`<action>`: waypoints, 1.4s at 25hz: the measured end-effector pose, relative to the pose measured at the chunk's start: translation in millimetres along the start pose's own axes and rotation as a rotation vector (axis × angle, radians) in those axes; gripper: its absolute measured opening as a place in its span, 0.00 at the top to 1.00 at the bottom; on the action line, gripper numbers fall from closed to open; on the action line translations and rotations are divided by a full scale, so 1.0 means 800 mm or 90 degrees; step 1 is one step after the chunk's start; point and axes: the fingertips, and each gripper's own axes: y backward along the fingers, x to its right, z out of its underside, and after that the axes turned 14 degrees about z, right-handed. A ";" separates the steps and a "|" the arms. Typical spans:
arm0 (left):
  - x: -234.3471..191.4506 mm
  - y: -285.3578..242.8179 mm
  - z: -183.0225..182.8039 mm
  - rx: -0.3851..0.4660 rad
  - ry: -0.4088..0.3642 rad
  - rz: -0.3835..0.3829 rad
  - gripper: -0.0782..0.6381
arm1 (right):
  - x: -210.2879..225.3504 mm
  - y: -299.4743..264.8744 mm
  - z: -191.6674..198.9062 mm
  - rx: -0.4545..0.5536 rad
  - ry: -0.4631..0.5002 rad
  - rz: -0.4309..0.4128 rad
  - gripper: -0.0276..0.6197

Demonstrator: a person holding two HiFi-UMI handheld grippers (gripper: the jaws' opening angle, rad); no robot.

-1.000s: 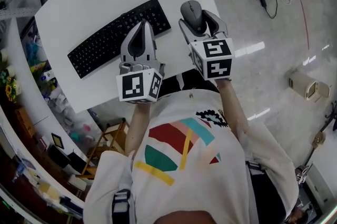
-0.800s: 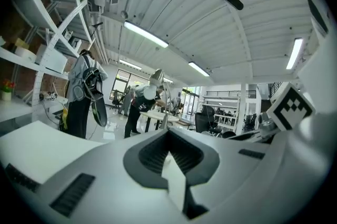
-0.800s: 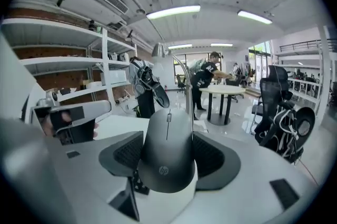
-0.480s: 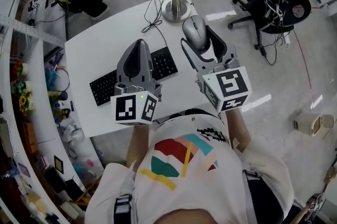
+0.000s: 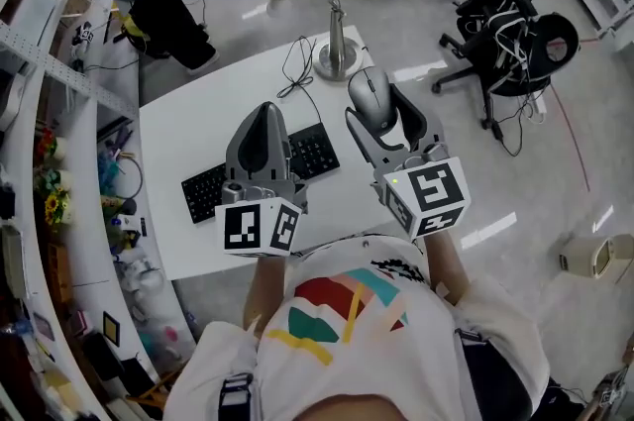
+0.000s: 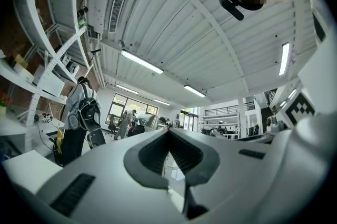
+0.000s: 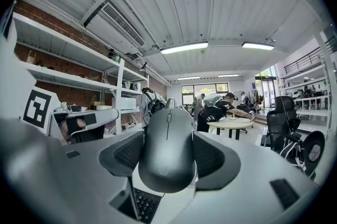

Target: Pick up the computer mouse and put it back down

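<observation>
My right tongs [image 5: 376, 108] are squeezed onto the grey computer mouse [image 5: 369, 92]. They hold it up in the air over the right side of the white tabletop [image 5: 193, 132], near the lamp [image 5: 333, 52]. My left tongs [image 5: 263, 118] are closed with nothing in them, above the black keyboard [image 5: 206, 188].

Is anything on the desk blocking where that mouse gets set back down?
Nothing visible does. The right gripper holds the mouse over bare desk; the keyboard and lamp sit beside it.
</observation>
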 end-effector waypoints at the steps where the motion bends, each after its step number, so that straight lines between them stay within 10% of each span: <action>1: 0.001 0.001 -0.001 0.001 -0.004 -0.002 0.83 | 0.001 0.001 -0.001 0.001 -0.001 0.000 0.53; 19: 0.003 0.017 -0.009 0.014 0.001 -0.028 0.83 | -0.007 0.009 -0.009 0.013 0.002 -0.034 0.53; 35: -0.119 0.100 0.024 -0.028 0.021 -0.230 0.83 | -0.150 -0.120 0.036 -0.057 0.061 -0.241 0.53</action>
